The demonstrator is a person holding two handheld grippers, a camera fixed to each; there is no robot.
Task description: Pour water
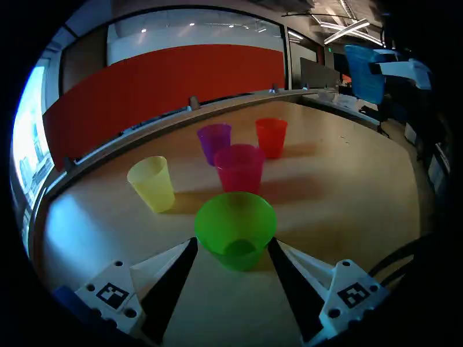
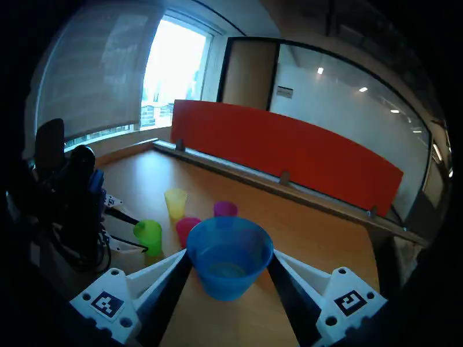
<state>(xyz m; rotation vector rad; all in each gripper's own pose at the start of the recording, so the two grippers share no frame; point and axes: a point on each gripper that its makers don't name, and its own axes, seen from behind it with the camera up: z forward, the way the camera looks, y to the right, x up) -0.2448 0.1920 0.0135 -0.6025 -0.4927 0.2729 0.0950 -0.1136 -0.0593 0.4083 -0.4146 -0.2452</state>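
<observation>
**Each gripper clamped on one cup at a wooden table.**

Left gripper (image 1: 232, 243): both fingers press the side walls of the green cup (image 1: 235, 228), which sits nearest in the left gripper view. Past it on the table (image 1: 347, 191) stand a pink cup (image 1: 239, 168) just behind, a yellow cup (image 1: 151, 183) to the left, and a purple cup (image 1: 214, 141) and a red cup (image 1: 271, 137) farther off, with red to the right of purple. An orange partition (image 1: 173, 87) runs along the far edge. Right gripper (image 2: 230, 257): both fingers press the blue cup (image 2: 230, 283), nearest in the right gripper view. A pale patch lies low inside it, and I cannot tell if it is water. A dark-gloved hand (image 2: 75, 196) is at far left.
</observation>
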